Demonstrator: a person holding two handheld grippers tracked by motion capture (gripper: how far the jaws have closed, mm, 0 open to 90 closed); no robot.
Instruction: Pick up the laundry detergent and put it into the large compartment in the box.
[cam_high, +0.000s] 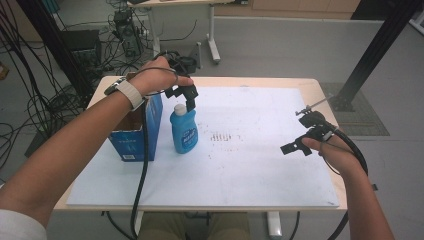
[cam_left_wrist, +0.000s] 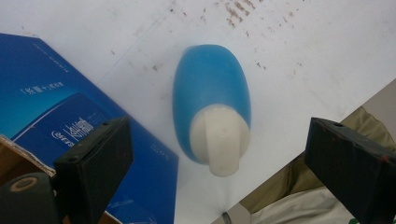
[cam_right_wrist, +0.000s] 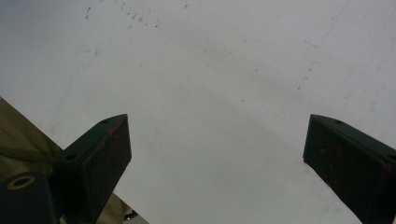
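- Bottle (cam_high: 183, 131) stands upright, just right of the box (cam_high: 136, 134).
- Left gripper (cam_high: 189, 98) hovers above the bottle's cap, jaws wide apart, empty.
- Right gripper (cam_high: 295, 146), well right of the bottle, jaws wide, empty.

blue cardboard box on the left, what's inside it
The open-topped blue cardboard box shows only a brown inner wall in the high view; the person's left forearm crosses over the opening, so its contents cannot be seen. The blue plastic bottle with a white cap stands outside, beside it.
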